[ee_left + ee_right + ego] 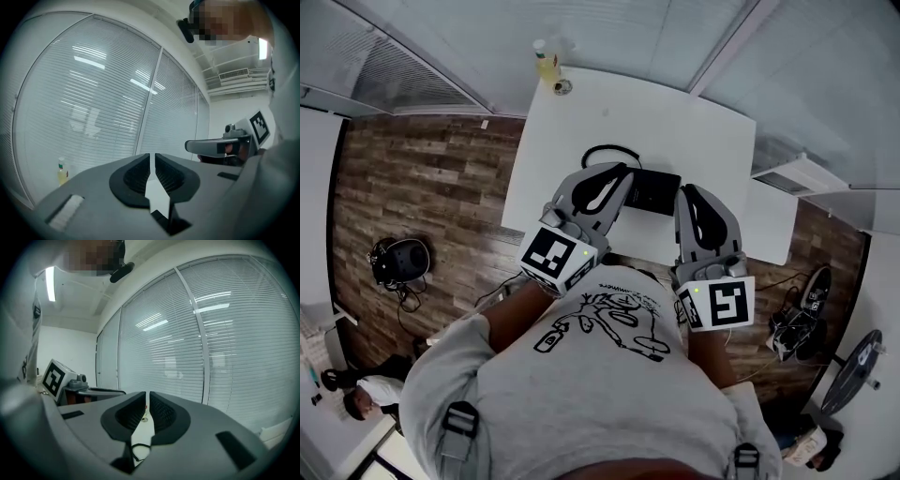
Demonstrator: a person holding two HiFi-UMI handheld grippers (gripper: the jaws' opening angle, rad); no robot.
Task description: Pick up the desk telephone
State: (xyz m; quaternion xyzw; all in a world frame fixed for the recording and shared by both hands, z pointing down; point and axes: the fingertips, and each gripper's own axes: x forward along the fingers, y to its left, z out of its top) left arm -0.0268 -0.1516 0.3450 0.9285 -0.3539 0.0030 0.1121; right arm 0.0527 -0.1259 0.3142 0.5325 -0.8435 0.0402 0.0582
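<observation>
Closest to us, at six o'clock in the head view, is the person's grey printed T-shirt (600, 375), with both forearms reaching out from it. Beyond them come the two tools. The left gripper (617, 176) points toward twelve o'clock with its jaws pressed together and nothing between them. The right gripper (688, 193), just to its three o'clock side, is likewise closed and empty. Through its narrow slit we glimpse only white tabletop and a loop of black cord. Just past both tips, flanked by them, the desk telephone (652, 191) lies flat on the near half of the white table (694, 122), its cord (602, 150) curling off toward eleven o'clock. Whether either tip touches the phone we cannot tell, though neither tool has hold of it. Farther on, a small bottle (547, 62) stands at the table's far eleven o'clock corner, before the window blinds (609, 28). We judge this the approach, before any grasp. Next the jaws must open, and each tool must settle against one side of the phone so the two can lift it level together.
</observation>
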